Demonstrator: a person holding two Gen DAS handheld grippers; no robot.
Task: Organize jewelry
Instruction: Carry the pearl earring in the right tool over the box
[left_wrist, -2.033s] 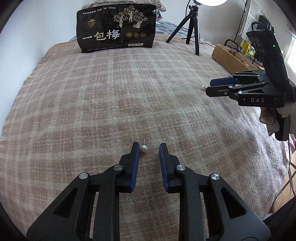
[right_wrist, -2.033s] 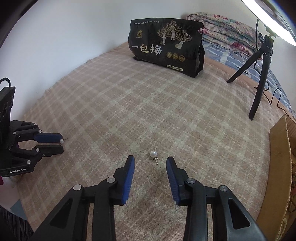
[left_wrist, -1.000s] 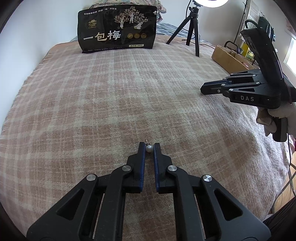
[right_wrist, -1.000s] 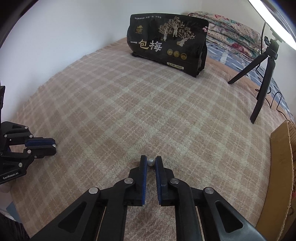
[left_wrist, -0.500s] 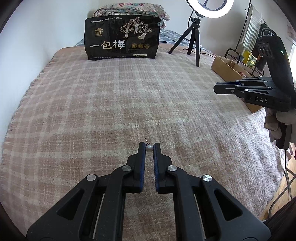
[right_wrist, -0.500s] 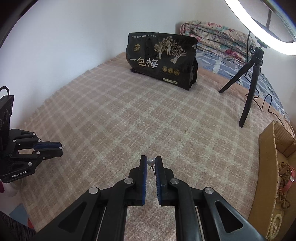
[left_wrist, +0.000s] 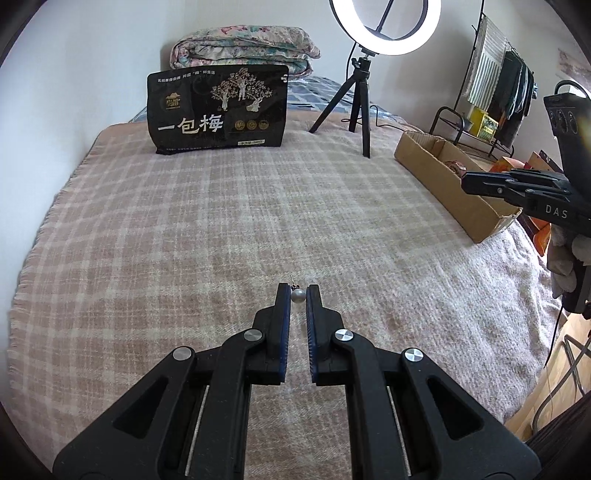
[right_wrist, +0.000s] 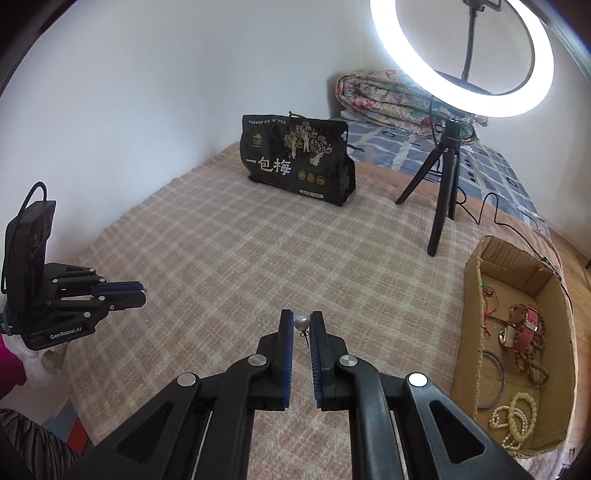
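Both grippers have lifted off blanket (left_wrist: 221, 221); we pinch 1 pearl stud (left_wrist: 297, 295) in left gripper (left_wrist: 297, 297), 1 pearl earring (right_wrist: 301, 322) in right gripper (right_wrist: 301, 325), w/ box (right_wrist: 476, 317) right for drop-off.

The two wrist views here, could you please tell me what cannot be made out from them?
- Left wrist view: the cardboard box contents, hidden by its near wall.
- Left wrist view: the right gripper load; its fingertips sit edge-on.
- Right wrist view: the left gripper load; only a tiny speck shows.
- Both views: pearl earring detail, too small.
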